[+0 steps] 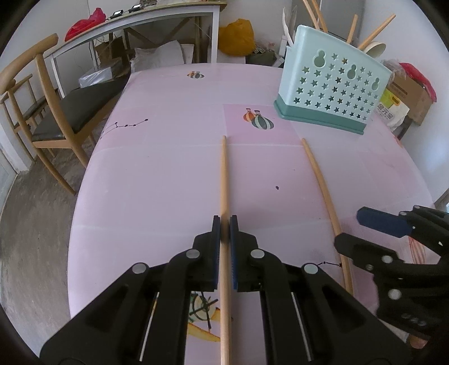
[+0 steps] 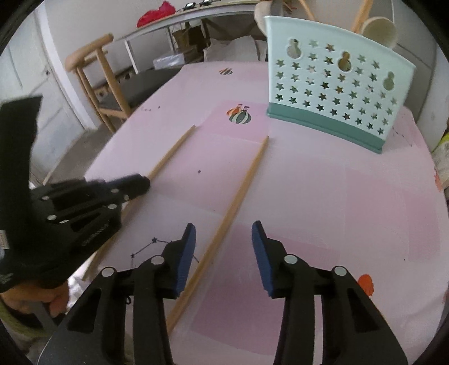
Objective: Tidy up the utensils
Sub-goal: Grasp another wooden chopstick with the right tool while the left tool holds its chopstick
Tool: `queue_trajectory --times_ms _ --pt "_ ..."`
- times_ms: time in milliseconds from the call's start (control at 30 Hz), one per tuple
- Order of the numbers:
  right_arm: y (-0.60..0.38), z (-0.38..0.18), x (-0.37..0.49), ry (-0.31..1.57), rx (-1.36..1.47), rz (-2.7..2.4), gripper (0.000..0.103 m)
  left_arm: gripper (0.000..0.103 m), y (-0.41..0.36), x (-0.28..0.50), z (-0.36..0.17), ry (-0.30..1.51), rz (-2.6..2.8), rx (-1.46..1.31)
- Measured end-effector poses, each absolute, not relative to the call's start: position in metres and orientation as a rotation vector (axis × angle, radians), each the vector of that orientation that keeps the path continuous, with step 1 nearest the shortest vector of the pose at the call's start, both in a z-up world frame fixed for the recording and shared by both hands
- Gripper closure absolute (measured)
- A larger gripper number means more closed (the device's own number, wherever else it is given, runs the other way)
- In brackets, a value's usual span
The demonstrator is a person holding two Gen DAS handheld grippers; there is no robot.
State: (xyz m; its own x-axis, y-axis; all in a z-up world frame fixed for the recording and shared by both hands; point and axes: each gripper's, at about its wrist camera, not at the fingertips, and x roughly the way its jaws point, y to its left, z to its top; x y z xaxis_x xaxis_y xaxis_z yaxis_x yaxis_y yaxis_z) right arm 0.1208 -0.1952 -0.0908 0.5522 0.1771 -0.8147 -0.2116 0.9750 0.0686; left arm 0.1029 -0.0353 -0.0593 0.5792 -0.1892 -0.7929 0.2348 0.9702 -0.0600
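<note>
Left gripper (image 1: 225,224): jaws closed onto the left chopstick (image 1: 223,179), which lies flat on the pink tablecloth (image 1: 157,174).
Right chopstick (image 2: 241,191): on the cloth, well apart from the first, running between the right gripper's pads untouched.
Right gripper (image 2: 223,233): part open, holding nothing.
Utensil holder (image 2: 331,84): mint, star-punched, upright at the far right, wooden utensils inside.

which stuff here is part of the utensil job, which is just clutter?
Job: left chopstick, clamped in left gripper; right chopstick, between the open pads of right gripper; holder.

Clutter: chair, yellow bag, red bag, cardboard box.
</note>
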Motion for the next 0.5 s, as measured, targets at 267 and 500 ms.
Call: queue_trajectory --times_ms 267,500 --pt "-0.21 -0.096 0.124 0.97 -0.002 0.193 0.093 0.098 -0.035 0.102 -0.059 0.921 -0.238 0.047" --pt "-0.241 -0.096 0.106 0.982 0.06 0.155 0.096 0.098 -0.038 0.09 -0.056 0.959 -0.278 0.023"
